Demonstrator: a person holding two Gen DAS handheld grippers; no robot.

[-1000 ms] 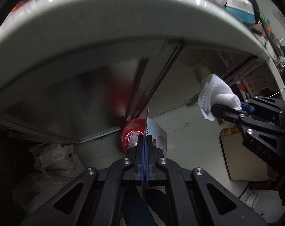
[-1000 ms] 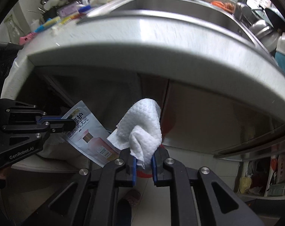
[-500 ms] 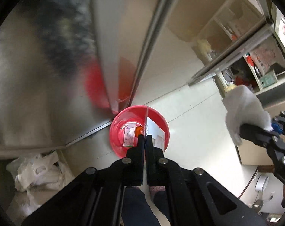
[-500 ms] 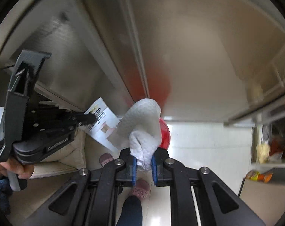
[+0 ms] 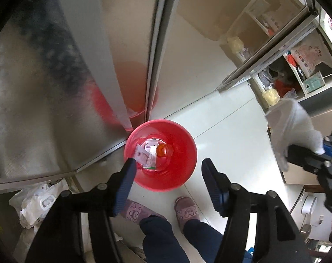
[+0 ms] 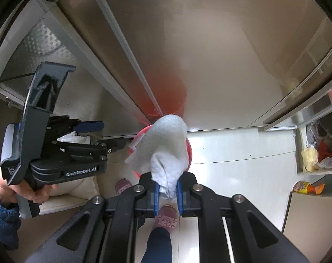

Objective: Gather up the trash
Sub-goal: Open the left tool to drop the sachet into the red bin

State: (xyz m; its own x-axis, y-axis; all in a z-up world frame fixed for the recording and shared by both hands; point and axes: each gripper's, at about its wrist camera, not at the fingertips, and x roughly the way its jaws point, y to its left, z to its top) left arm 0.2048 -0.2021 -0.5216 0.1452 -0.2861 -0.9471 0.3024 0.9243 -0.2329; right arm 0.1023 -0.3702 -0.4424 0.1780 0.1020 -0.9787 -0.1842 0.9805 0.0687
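While the left gripper [image 5: 167,171] points down with its two jaws spread and nothing between them — they have just been opening — one red bin [image 5: 179,171] sits on the floor directly below it. Several paper scraps [image 5: 147,154] and one orange object [image 5: 164,150] lie inside the bin. Off to that claw's right, the right gripper [image 6: 167,189] is clamped tight on one crumpled white paper towel [image 6: 166,144], which rises ahead of its fingertips and hides most of the bin beyond. Behind both claws stand two pink slippers [image 5: 134,211] — the person's feet. One hand [image 6: 16,191] grips the left tool's handle.
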